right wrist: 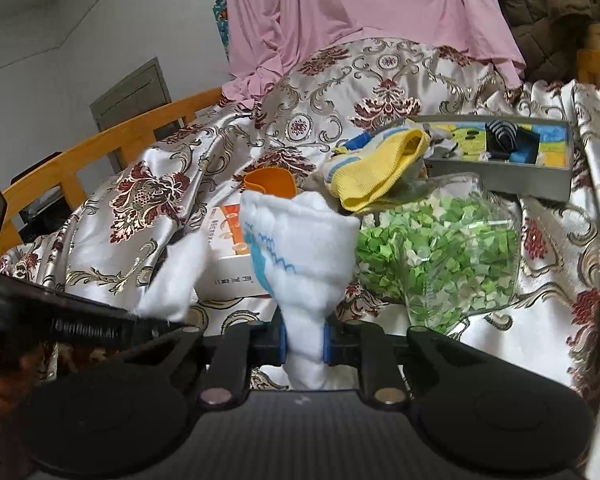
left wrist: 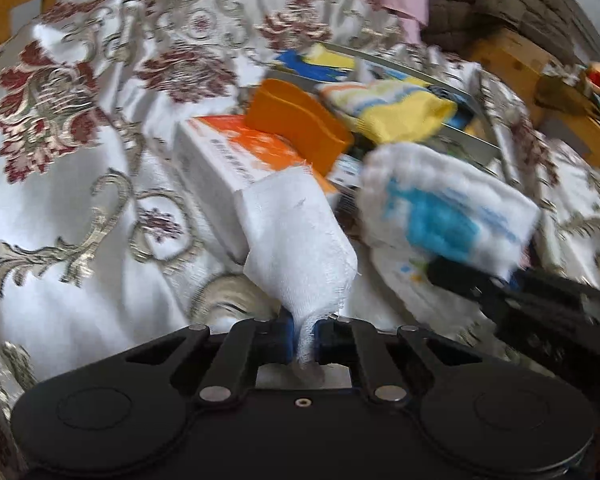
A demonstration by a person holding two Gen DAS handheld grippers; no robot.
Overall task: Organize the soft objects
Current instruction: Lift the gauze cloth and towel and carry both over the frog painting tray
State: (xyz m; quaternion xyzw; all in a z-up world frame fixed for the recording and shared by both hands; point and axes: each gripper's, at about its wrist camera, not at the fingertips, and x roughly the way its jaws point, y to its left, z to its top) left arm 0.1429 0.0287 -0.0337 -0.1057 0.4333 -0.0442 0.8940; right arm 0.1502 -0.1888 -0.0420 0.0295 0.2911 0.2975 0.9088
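Note:
My left gripper (left wrist: pixel 303 340) is shut on one end of a white towel (left wrist: pixel 300 240) with a light blue print. My right gripper (right wrist: pixel 303 340) is shut on the other end of the same towel (right wrist: pixel 300 248), which shows bunched and fluffy in the right wrist view. The towel hangs between the two grippers above the patterned bedspread (left wrist: pixel 80 200). The right gripper shows in the left wrist view (left wrist: pixel 540 304) at the right, with the towel's printed part (left wrist: pixel 448 212) above it. The left gripper shows in the right wrist view (right wrist: pixel 80 328) at the left.
A white and orange box (left wrist: pixel 228 152) with an orange cup (left wrist: pixel 300 120) lies ahead. A yellow sock (right wrist: pixel 380 168) lies beside a grey tray (right wrist: pixel 500 176) holding dark socks. A clear bag of green paper bits (right wrist: pixel 440 252) lies right. Pink cloth (right wrist: pixel 360 12) and a wooden rail (right wrist: pixel 100 148) are behind.

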